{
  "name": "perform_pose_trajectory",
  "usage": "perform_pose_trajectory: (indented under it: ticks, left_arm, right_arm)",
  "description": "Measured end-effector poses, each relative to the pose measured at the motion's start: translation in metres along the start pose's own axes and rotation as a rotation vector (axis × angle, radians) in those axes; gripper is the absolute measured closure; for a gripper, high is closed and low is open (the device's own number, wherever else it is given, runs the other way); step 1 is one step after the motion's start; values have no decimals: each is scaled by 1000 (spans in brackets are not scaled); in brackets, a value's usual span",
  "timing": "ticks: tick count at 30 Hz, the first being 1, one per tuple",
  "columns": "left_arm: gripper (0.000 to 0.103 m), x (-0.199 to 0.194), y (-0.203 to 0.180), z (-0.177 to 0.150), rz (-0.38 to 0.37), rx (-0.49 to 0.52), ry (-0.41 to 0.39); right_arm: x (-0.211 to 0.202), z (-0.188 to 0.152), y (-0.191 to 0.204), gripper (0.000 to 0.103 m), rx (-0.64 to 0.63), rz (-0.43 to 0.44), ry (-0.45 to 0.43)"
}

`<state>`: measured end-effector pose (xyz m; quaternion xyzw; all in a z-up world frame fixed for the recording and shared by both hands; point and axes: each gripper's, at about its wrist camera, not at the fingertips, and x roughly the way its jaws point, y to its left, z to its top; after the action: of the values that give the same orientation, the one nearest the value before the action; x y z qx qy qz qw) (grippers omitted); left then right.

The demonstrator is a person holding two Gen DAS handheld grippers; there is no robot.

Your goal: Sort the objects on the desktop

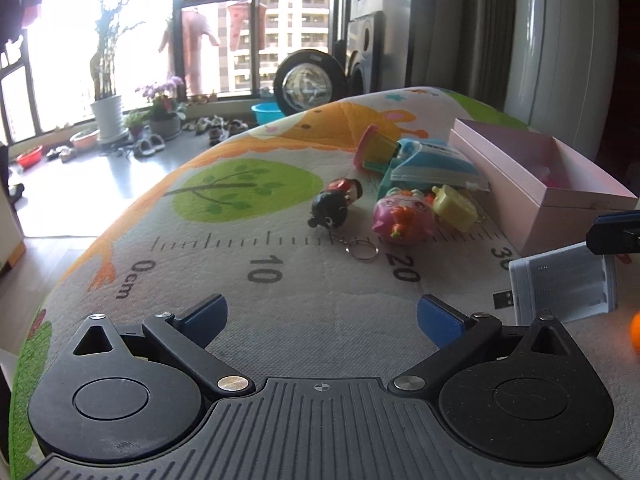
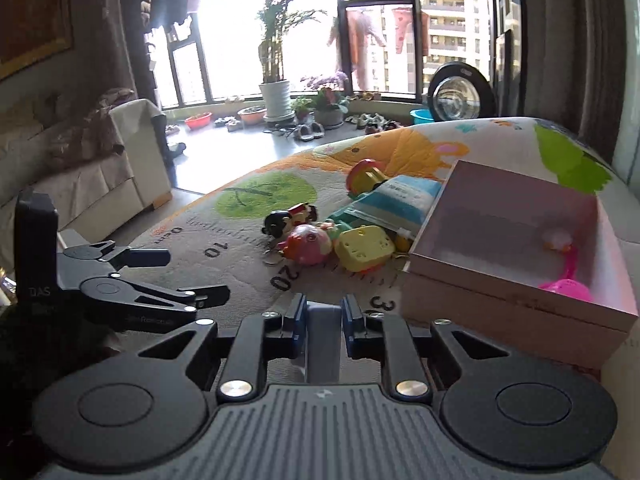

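Surface: you are working over a cartoon-printed play mat (image 1: 280, 300) with a ruler strip running across it, in a room backed by tall windows (image 2: 240, 40).
Right claw: your right gripper (image 2: 323, 326) is clamping a pale grey-blue battery case (image 2: 323, 344) between its blue pads, jaws drawn narrow on it.
Battery case from the left: it (image 1: 564, 288) is showing tilted above the mat, with a blue fingertip (image 1: 612, 232) pressing on its upper edge.
Left claw: your left gripper (image 1: 322, 320) is hovering over bare mat with its jaws spread wide and nothing between them.
Box: a pink open box (image 2: 520, 308) is sitting just right of the held case; a pink toy (image 2: 568, 286) is lying in its near corner.
In the way: a toy pile is crowding the box's left wall, made up of a yellow block (image 2: 362, 248), a pink round figure (image 2: 310, 244), a black-headed keychain doll (image 1: 340, 204) and a blue packet (image 1: 432, 160).
Small item: a black USB dongle (image 1: 503, 299) is lying on the mat just beside the case.
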<state>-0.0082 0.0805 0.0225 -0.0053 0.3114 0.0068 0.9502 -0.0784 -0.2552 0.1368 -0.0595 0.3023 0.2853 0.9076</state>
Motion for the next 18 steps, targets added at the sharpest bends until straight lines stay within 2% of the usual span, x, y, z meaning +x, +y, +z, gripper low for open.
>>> perform_pose_trajectory:
  ticks: [3,5,11,15,18]
  left_arm:
    - [0,-2,-14,3,-30,39,0]
    - [0,-3,-24,4,-56,59,4]
    - [0,-4,-72,9,-225,169,20]
    - [0,5,-120,16,-298,230,54]
    - [0,17,-152,22,-315,234,87]
  right_arm:
    - [-9,-11,-18,62,30,-82,-26]
    - [-17,-19,-29,44,48,-129,-51]
    - [-30,-45,-55,28,66,-280,-93]
    - [-31,-64,-71,20,124,-333,-90]
    - [-32,-74,-85,17,196,-382,-100]
